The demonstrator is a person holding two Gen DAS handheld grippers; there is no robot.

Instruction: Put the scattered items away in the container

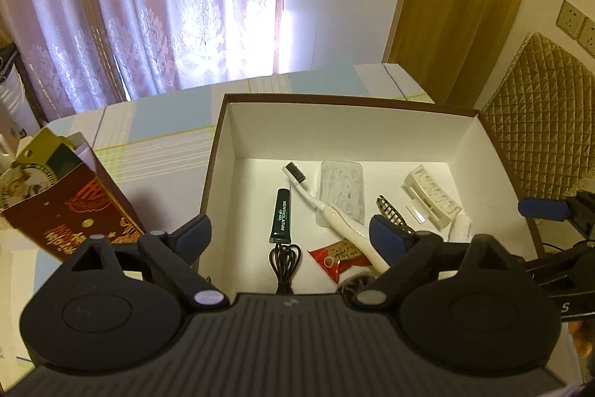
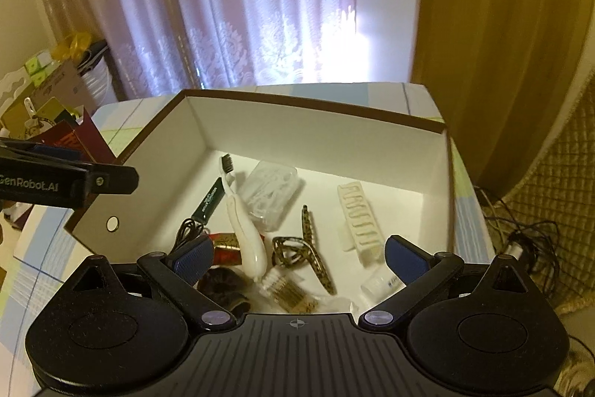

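Note:
A brown cardboard box [image 1: 346, 121] [image 2: 316, 133] with a white inside sits on the table. Inside lie a dark green lip-gel tube [image 1: 281, 215] [image 2: 209, 201], a white brush [image 1: 327, 207] [image 2: 241, 226], a clear plastic case [image 1: 342, 190] [image 2: 269, 194], a cream hair claw [image 1: 431, 199] [image 2: 359, 224], a leopard-print hair claw [image 2: 301, 250], a black cable [image 1: 284, 257], a red packet [image 1: 340, 257] and a small white tube [image 2: 381, 281]. My left gripper [image 1: 292, 235] hangs open above the box's near edge, holding nothing. My right gripper [image 2: 299, 257] is open over the box too.
A dark red paper bag [image 1: 74, 211] [image 2: 74, 136] stands left of the box on the striped tablecloth [image 1: 156, 125]. A quilted chair back [image 1: 543, 114] is on the right, with cables [image 2: 520, 229] on the floor beside it. Curtains hang behind the table.

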